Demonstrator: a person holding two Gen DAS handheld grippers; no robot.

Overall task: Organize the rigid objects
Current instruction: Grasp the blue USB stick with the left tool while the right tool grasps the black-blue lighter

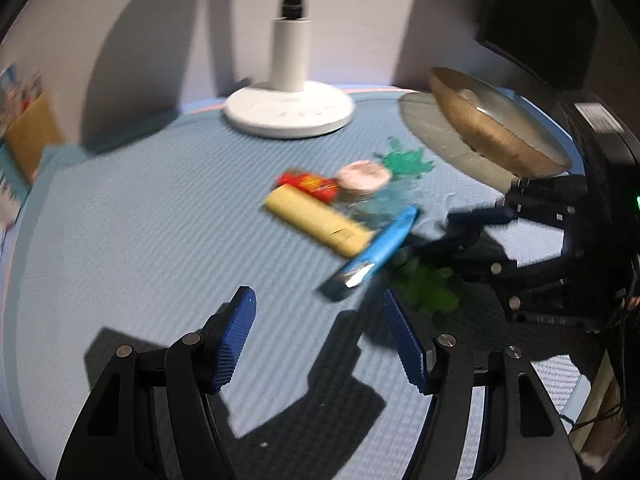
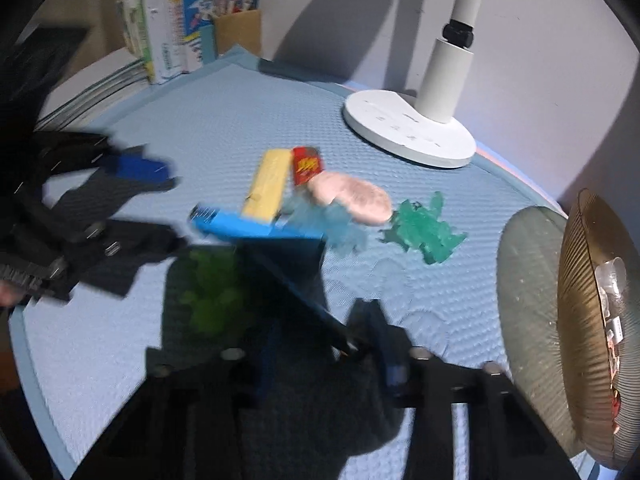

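Only right wrist view shows books (image 2: 168, 32) behind mat (image 2: 224, 112)

I see a white lamp base (image 2: 410, 130) standing on the blue mat (image 2: 200, 112), with books (image 2: 168, 32) and a cardboard box (image 2: 238, 34) behind it.

A home desk or study corner against a plain wall. A white desk lamp base (image 2: 410, 134) stands at the far side of a blue textured mat (image 2: 224, 120). Books and colourful booklets (image 2: 176, 28) stand at the far left beside a cardboard holder (image 2: 239, 32).
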